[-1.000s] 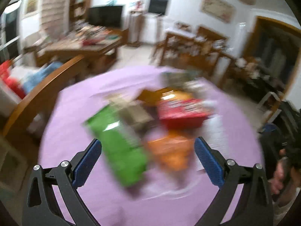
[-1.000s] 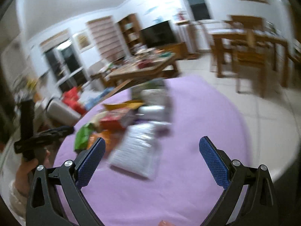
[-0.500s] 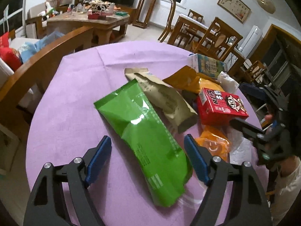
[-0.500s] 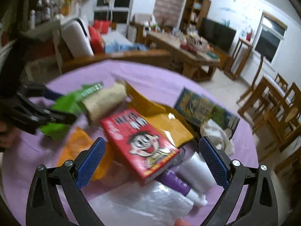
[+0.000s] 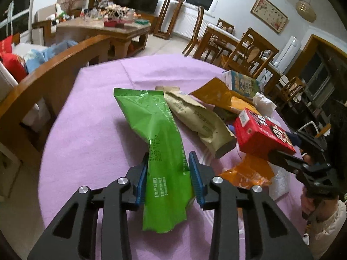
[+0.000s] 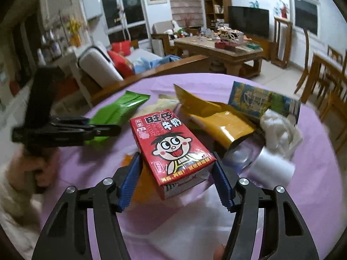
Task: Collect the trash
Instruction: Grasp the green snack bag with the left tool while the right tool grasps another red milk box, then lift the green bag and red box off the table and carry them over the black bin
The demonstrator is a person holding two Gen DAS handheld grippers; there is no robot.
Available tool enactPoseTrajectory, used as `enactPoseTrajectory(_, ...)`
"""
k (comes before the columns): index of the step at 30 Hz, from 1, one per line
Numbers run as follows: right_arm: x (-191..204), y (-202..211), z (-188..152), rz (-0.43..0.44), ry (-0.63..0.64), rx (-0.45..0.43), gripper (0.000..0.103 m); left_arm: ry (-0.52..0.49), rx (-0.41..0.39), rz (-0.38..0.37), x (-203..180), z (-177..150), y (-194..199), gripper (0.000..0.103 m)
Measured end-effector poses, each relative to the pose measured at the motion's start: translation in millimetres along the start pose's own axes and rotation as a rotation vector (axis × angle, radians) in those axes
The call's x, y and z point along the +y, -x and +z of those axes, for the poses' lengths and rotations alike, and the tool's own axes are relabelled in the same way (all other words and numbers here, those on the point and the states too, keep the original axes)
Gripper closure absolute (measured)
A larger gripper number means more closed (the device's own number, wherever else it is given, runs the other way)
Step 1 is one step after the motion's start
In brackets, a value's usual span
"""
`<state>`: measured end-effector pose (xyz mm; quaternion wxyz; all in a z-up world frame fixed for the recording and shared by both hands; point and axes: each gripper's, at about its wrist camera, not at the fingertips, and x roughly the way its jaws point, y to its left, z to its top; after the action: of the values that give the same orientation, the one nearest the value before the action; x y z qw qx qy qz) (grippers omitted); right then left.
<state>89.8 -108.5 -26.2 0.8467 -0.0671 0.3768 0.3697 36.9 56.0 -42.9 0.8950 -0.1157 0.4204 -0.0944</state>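
The left hand-held gripper [image 5: 168, 174] is closed on the near part of the green bag [image 5: 156, 130], w/ both blue pads pressing its sides, and the bag's far end points up over the desk [image 5: 91, 112] w/ purple cloth. The right hand-held gripper [image 6: 176, 176] is closed about halfway around the red milk box [image 6: 171, 149], pads at its near corners. A beige bag [image 5: 199, 119], yellow bag [image 6: 219, 119] and orange wrapper [image 5: 247, 171] lie just beside, in the pile at the right.
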Motion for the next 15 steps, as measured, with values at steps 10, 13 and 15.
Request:
enactPoseTrajectory(10,-12,64,-42,0.124,-0.266,-0.165,0.045,-0.062,-0.094,-0.070,-26,1,34,0.067)
enactPoseTrajectory(13,-16,75,-49,0.128,-0.326,-0.204,0.045,-0.100,-0.105,-0.105,-45,-1,39,0.067)
enactPoseTrajectory(15,-22,91,-57,0.118,-0.361,-0.238,0.045,-0.125,-0.111,-0.127,-58,-2,42,0.067)
